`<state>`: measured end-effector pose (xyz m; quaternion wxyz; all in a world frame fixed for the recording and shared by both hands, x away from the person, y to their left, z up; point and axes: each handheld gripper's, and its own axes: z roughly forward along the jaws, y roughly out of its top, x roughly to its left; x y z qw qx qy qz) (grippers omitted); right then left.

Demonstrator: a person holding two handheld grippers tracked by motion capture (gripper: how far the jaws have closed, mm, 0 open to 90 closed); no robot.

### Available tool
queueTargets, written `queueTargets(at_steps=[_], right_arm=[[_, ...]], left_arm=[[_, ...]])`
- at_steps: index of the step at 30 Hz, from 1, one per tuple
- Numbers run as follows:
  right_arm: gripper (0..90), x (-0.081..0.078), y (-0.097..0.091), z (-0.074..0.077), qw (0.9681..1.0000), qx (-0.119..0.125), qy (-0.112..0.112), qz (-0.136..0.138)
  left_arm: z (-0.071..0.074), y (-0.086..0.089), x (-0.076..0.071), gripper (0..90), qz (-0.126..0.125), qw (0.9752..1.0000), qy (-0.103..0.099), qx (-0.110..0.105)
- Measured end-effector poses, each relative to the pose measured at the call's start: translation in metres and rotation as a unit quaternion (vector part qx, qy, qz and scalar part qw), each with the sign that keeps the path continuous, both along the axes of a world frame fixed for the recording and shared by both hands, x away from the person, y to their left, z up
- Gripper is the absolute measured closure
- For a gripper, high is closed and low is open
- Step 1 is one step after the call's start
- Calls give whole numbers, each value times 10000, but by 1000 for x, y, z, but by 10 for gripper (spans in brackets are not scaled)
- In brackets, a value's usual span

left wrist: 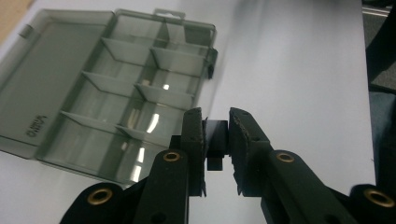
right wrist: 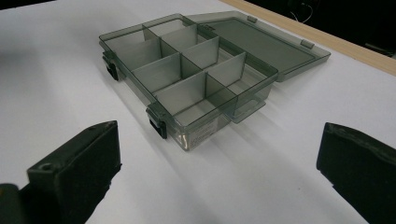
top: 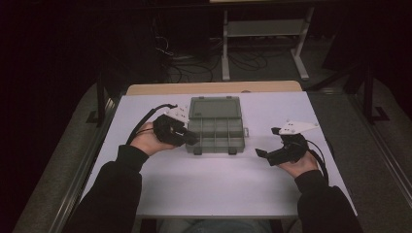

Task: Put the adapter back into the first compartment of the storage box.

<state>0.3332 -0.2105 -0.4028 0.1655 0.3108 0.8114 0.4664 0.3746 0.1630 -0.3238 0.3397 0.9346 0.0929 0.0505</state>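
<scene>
Left gripper (left wrist: 216, 140) pinches a small black block (left wrist: 215, 136) beside the open smoky-grey plastic compartment box (left wrist: 116, 88) on the white surface (left wrist: 299, 84); right gripper (right wrist: 219, 172) gapes. Lid lettering possibly reads "LAINO".

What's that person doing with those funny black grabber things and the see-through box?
A person sits at a white table holding a grabber tool in each hand. A grey see-through box with little compartments lies open, its lid flat behind it. The left gripper is shut on a small black block beside the box. The right gripper waits open, facing the box.
</scene>
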Motion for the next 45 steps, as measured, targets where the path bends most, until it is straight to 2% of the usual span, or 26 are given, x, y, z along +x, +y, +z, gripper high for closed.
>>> queueTargets(at_steps=[9,21,26,35,40,45], right_arm=[[0,1,0,-1,10000,-47,2,3],[0,2,1,-2,10000,-80,32,32],[0,1,1,-2,9999,-91,46,26],[0,0,1,-2,9999,-102,69,8],[0,0,0,-2,9999,-92,46,-5],[0,0,-1,-2,9999,-93,54,0]], left_arm=[[8,-3,15,764,56,9999,-107,-38],[7,1,36,765,102,9998,-160,-50],[9,2,46,765,151,9997,-142,-131],[-1,3,61,764,275,9994,-118,-173],[-9,7,74,764,442,9983,-71,-383],[-16,10,82,764,578,9977,-62,-362]])
